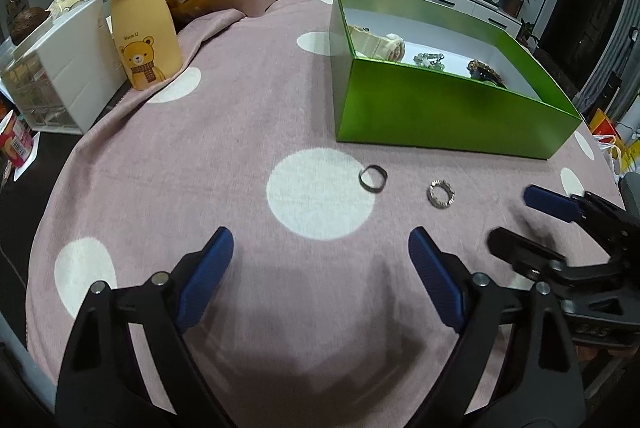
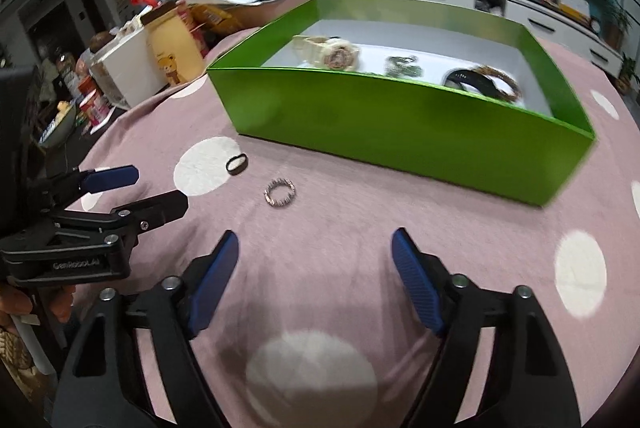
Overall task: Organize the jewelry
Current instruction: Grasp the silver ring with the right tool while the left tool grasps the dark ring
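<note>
Nearest, the left gripper (image 1: pixel 320 252) and right gripper (image 2: pixel 315 256) both hang spread wide and empty over a pink cloth (image 1: pixel 224 132) with white dots. Just beyond lie a plain dark ring (image 1: pixel 373 178) and, to its right, a beaded ring (image 1: pixel 441 193). Farther off, a green box (image 2: pixel 400 124) holds a cream watch (image 2: pixel 328 52) and bracelets; cluttered shelves stand behind

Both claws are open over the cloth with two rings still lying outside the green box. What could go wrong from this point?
1. The plain ring and the studded ring are small and lie flat on the soft cloth; a claw may pinch fabric or flick a ring away.
2. The left claw and right claw stand close together beside the rings and could collide.
3. The green box has a tall near wall that a carried ring must clear.
</note>
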A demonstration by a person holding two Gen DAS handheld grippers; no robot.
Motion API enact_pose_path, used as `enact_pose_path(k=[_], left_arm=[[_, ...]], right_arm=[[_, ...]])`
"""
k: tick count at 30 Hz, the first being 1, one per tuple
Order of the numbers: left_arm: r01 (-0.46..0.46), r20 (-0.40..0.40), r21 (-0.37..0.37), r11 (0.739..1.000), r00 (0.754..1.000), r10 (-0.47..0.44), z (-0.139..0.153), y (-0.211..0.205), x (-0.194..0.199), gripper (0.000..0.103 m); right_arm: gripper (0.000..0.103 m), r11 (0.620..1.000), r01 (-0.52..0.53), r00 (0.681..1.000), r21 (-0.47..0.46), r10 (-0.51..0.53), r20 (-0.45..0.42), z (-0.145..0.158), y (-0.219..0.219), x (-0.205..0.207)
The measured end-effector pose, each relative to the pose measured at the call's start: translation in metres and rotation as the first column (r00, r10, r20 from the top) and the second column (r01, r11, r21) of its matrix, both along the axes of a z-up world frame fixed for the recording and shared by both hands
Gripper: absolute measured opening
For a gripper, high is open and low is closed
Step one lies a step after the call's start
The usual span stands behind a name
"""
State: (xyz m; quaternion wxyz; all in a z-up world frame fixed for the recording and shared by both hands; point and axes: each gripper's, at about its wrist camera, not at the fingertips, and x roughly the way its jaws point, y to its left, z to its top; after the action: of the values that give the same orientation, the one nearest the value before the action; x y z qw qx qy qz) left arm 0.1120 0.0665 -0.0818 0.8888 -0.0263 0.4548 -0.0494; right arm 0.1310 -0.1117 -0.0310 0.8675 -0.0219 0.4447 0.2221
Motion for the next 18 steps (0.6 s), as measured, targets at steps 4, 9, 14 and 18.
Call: enact_pose_path(k=[4,9,14,18], left_arm=[[0.008,0.012,-0.006,1.000,1.000,-0.008,0.000,0.003,0.006,0.089],[0.019,0.019,-0.012,1.000,1.000,-0.018,0.000,0.005,0.011,0.087],[0.026,0.025,-0.015,1.000,0.999,-0.025,0.001,0.002,0.017,0.085],[0.045,0.031,-0.012,0.999,0.999,-0.044,0.003,-0.006,0.022,0.085]], right_arm=[[0.058,0.999,-0.047,0.999,-0.025,0.047,-0.012,-0.008,0.017,0.014],[0.043,0.993,-0.090,0.996,-0.078,0.091,0.014,-0.011,0.034,0.022],[0.021,0.986,-0.116,0.992,-0.118,0.121,0.037,-0.011,0.040,0.022],[0.021,0.992,-0.083,0.996,-0.095,0.086,0.032,-0.010,0.028,0.021]])
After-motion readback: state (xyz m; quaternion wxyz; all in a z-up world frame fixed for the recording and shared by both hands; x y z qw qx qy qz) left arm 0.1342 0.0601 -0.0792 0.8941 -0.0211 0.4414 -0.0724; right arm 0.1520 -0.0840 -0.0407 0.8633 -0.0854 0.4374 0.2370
